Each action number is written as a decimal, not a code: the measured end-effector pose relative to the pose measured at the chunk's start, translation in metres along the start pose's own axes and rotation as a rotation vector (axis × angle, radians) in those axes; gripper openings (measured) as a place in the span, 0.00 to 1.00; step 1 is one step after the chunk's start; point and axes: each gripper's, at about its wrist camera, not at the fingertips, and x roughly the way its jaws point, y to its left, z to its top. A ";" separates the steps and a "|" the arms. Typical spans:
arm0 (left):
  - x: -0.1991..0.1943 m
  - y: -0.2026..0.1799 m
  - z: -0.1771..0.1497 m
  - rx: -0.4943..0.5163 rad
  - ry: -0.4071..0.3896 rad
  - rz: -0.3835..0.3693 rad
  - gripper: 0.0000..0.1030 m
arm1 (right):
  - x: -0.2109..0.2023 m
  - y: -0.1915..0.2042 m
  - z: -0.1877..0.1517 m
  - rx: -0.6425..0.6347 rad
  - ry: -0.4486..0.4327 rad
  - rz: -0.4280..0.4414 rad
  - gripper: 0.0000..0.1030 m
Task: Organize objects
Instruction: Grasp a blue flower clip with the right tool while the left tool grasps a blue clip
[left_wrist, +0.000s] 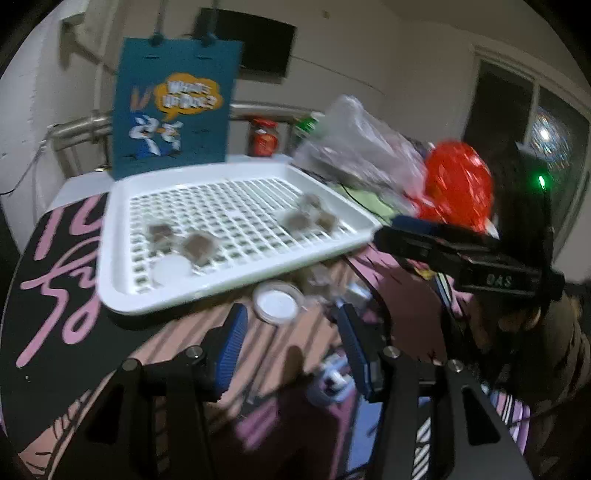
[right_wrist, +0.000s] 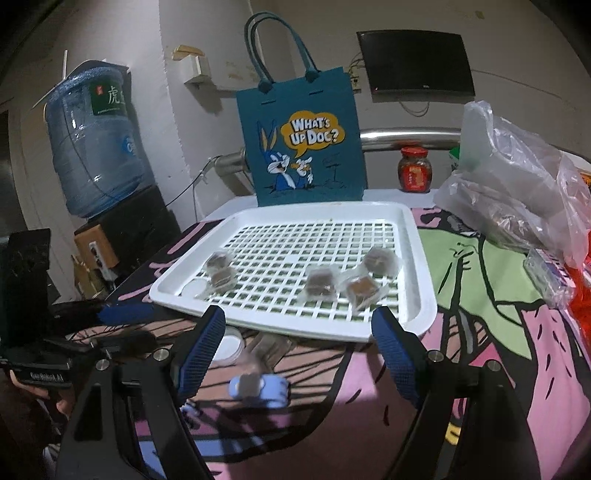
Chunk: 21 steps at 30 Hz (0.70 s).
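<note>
Roughly halfway, I'd judge. The white tray (right_wrist: 413, 266) is sitting just beyond both sets of jaws, already holding five wrapped brown cubes (right_wrist: 321, 282) and one round white lid (right_wrist: 195, 287), as far as the right wrist view shows. Left to do: a round white dish (left_wrist: 275, 302) and approx. two or three clear-wrapped pieces (right_wrist: 249, 384) are lying on the cloth betw. and just ahead of the jaws; blur is hiding the exact count. Left gripper (left_wrist: 291, 354) and right gripper (right_wrist: 295, 354) are both standing open, gripping nothing.
</note>
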 end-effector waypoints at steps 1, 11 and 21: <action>0.001 -0.005 -0.001 0.022 0.012 -0.006 0.49 | 0.000 0.001 -0.002 -0.007 0.011 0.006 0.79; 0.014 -0.025 -0.016 0.114 0.137 -0.069 0.49 | 0.012 0.021 -0.018 -0.101 0.151 0.067 0.79; 0.022 -0.032 -0.023 0.138 0.199 -0.080 0.35 | 0.032 0.030 -0.027 -0.151 0.271 0.054 0.55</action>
